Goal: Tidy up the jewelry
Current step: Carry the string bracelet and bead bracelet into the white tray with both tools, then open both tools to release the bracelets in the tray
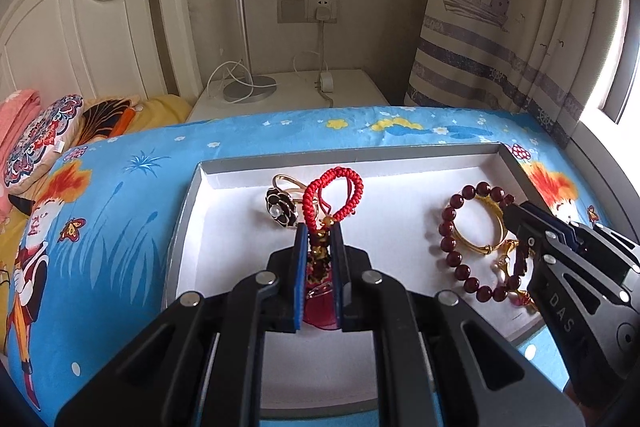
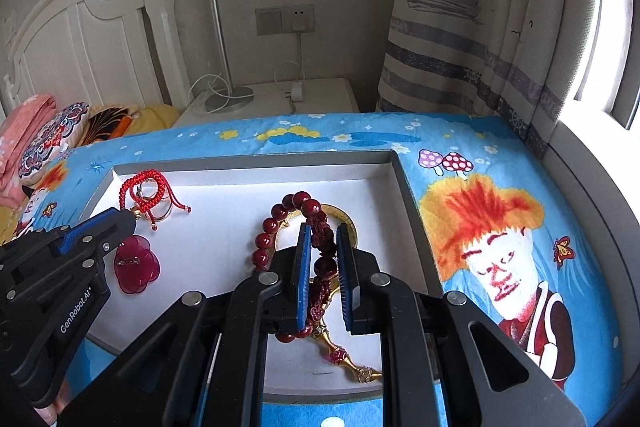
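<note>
A shallow white tray [image 1: 400,163] with a grey rim lies on the blue cartoon bedspread. My left gripper [image 1: 319,227] is shut on a red braided cord charm [image 1: 334,193] with a red translucent flower pendant [image 2: 136,265]; it also shows in the right wrist view [image 2: 132,217]. A black flower ring [image 1: 280,209] lies beside the cord. My right gripper [image 2: 324,231] is shut on a dark red bead bracelet [image 2: 280,223], which lies over a gold bangle [image 1: 480,231] and a gold hairpin [image 2: 344,355]. The right gripper also shows in the left wrist view [image 1: 510,209].
The tray [image 2: 408,195] sits on a blue bedspread [image 2: 500,227]. Behind it stand a white nightstand [image 1: 288,91] with a lamp base and charger cable, a white headboard [image 1: 80,27], pillows [image 1: 44,139] at left and a curtain [image 1: 520,27] at right.
</note>
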`<state>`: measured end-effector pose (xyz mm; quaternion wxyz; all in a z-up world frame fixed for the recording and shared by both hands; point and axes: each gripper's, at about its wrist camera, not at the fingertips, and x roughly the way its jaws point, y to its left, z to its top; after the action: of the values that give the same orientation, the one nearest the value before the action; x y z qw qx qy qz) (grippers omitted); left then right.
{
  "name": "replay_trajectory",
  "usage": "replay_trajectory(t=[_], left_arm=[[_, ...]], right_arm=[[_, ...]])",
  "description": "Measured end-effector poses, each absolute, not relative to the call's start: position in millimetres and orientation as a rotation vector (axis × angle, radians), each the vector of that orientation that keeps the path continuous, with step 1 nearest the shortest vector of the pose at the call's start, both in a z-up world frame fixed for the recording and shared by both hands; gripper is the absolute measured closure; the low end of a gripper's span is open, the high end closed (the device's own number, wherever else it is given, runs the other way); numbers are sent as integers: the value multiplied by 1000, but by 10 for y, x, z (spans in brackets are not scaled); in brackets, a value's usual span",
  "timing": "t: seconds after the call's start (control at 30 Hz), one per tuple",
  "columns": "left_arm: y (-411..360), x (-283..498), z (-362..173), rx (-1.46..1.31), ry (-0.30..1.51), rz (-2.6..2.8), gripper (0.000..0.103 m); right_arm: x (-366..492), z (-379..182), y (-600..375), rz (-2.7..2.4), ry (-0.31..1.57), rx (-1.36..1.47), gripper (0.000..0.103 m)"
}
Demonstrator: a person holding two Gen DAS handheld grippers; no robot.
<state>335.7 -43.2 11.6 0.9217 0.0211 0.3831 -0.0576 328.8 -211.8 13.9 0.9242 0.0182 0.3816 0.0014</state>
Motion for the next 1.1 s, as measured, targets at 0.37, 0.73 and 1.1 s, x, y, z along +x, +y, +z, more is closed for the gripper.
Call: replay_trajectory(t=[0.37, 0.73, 1.1], left_arm=[[-424, 3383, 47, 42, 812, -126, 86], [-415, 3367, 65, 31, 808, -118, 55], [-386, 3199, 223, 36, 782, -119, 51]], right_arm=[[3318, 26, -2102, -2, 817, 32, 88], [3327, 10, -2131, -16, 832, 37, 61], [3172, 121, -2144, -20, 807, 34, 50]])
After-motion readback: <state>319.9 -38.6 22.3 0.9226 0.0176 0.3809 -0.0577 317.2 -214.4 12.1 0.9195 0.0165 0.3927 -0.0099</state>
